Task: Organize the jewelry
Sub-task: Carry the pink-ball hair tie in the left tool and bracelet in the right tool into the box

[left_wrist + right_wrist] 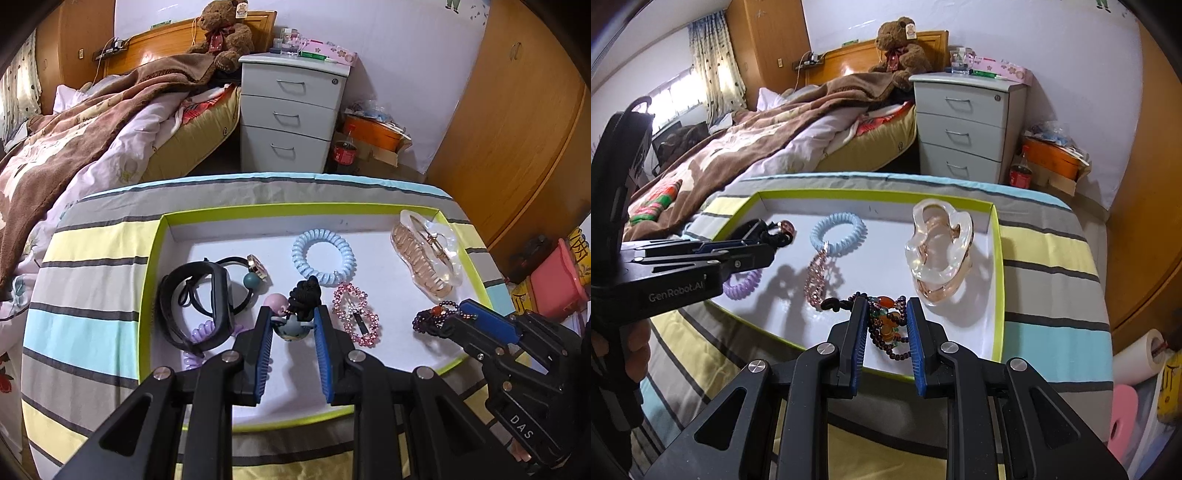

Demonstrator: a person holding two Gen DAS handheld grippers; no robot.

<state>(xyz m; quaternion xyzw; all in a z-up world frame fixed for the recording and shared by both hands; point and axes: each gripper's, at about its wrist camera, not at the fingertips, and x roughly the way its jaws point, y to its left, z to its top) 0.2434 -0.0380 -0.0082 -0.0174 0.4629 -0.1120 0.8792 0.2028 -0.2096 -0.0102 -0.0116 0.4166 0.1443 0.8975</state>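
My left gripper (pixel 293 319) has its ribbed blue pads clamped on a black knotted hair tie w/ glossy cartoon charm (pixel 295 326), near the middle of the white tray (pixel 388 354). My right gripper (pixel 886 317) pinches a dark beaded bracelet (pixel 890 332) w/ orange stones at the tray's front edge. In the tray: pale blue coil tie (pixel 324 256), pink rhinestone clip (pixel 356 314), clear glossy claw clip (pixel 938 251) far right, black band (pixel 195 302) left. The tray has a lime rim and sits on striped cloth (pixel 92 280); bed & grey drawers (pixel 291 110) beyond.

Purple coil tie (pixel 201 334) behind wristband (pixel 207 302)
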